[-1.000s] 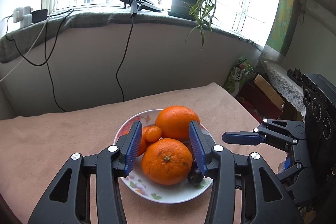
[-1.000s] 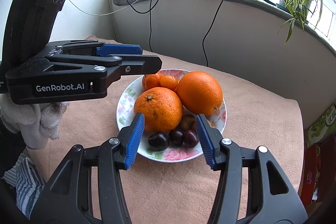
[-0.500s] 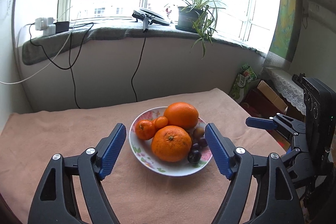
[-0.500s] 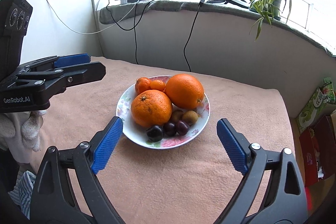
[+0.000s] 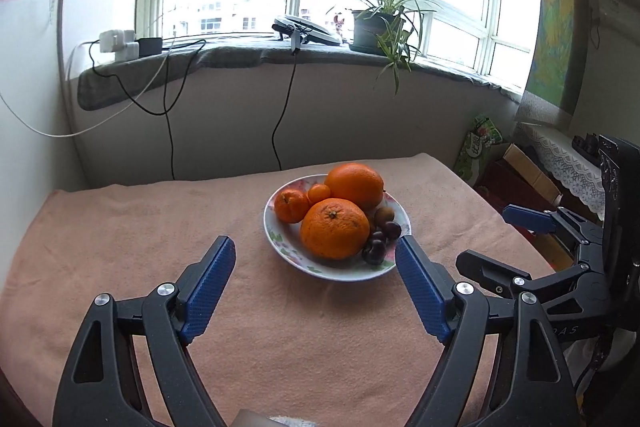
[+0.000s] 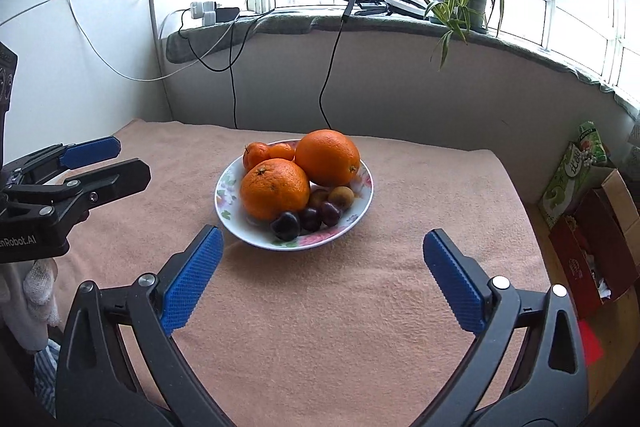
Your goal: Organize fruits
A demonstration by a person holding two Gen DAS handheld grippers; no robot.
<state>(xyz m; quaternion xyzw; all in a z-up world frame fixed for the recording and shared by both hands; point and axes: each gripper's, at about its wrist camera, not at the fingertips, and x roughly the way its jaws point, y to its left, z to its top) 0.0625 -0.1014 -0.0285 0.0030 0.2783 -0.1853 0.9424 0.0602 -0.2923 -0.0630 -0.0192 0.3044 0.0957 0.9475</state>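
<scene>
Two fisheye views, each looking forward along a gripper's own fingers, down over a pink-covered table (image 5: 120,227) toward a window. The left view sits near the plate of fruit (image 5: 336,223), seen slightly right of centre. The right view faces the same plate (image 6: 294,187) from the other side.

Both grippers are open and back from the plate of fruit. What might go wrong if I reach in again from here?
1. The two big oranges are heaped against each other; pulling one may send the other rolling off the shallow plate.
2. The small dark fruits sit near the plate's front edge, so an incoming finger could knock them out.
3. The left gripper and right gripper flank one plate and could collide.
</scene>
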